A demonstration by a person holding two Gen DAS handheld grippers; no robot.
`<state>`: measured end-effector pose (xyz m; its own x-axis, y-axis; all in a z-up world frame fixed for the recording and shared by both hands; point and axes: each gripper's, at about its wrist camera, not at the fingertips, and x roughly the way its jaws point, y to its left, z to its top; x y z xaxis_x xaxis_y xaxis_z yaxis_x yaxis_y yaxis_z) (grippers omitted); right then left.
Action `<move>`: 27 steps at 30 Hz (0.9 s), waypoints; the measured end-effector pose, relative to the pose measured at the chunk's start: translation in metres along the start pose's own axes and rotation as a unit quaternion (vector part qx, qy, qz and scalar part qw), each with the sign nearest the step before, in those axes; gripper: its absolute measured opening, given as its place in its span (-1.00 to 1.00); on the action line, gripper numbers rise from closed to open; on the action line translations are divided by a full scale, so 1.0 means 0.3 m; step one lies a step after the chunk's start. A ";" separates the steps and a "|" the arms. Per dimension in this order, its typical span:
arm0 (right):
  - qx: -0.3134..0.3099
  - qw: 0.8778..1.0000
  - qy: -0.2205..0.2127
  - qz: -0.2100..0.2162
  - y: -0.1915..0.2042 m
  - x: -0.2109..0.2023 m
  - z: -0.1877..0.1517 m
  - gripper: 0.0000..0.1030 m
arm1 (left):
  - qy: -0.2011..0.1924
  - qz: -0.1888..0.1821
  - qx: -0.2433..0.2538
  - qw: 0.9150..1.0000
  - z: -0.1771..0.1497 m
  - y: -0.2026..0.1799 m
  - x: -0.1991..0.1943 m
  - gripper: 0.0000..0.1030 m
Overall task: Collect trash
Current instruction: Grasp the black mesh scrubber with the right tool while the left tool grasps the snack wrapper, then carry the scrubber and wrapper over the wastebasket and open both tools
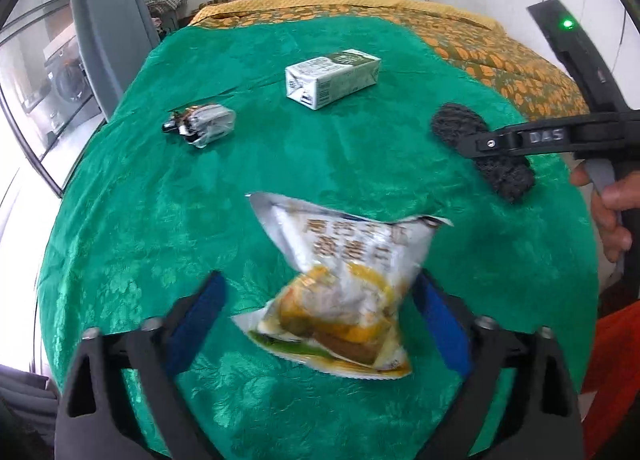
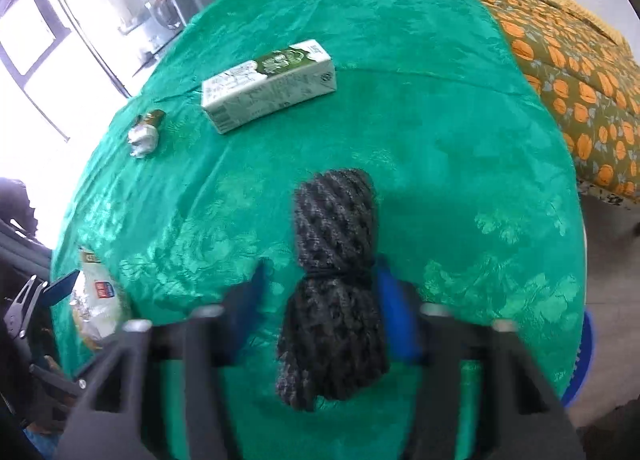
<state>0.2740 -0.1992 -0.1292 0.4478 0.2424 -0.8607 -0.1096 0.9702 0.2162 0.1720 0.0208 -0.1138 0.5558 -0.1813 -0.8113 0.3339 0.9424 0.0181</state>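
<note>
A crumpled white and yellow snack bag lies on the green cloth, between the blue pads of my left gripper, which is open around it. The bag's edge also shows in the right wrist view. My right gripper is open around a dark knitted bundle, its right pad close to the bundle and its left pad apart; the bundle also shows in the left wrist view. A white and green carton lies on its side further back. A crumpled foil wrapper lies at the left.
The green cloth covers a round table. Behind it stands a bed with an orange-patterned quilt. A grey post and glass doors are at the left. A blue rim shows at the table's right edge.
</note>
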 end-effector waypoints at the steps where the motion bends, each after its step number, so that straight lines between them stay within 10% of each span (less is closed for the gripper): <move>1: 0.002 1.000 -0.003 0.003 -0.005 -0.004 -0.004 -0.31 | 0.003 -0.006 0.001 1.000 0.002 -0.005 0.004 0.36; 7: -0.002 0.999 -0.039 0.031 -0.027 -0.108 -0.050 -0.33 | -0.007 -0.017 -0.020 1.000 0.004 -0.011 -0.010 -0.20; 20: -0.015 0.995 -0.072 0.063 -0.175 -0.333 -0.243 -0.33 | -0.007 -0.090 -0.028 0.996 0.079 -0.274 -0.084 -0.24; 27: 0.029 0.996 -0.087 -0.017 -0.477 -0.434 -0.347 -0.33 | 0.017 -0.146 0.023 0.989 0.119 -0.606 -0.033 -0.23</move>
<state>0.1389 -0.3693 -0.0960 0.5979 0.1998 -0.7762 -0.0420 0.9749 0.2186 0.1330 -0.1587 -0.0880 0.4045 -0.4335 -0.8053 0.5116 0.8371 -0.1937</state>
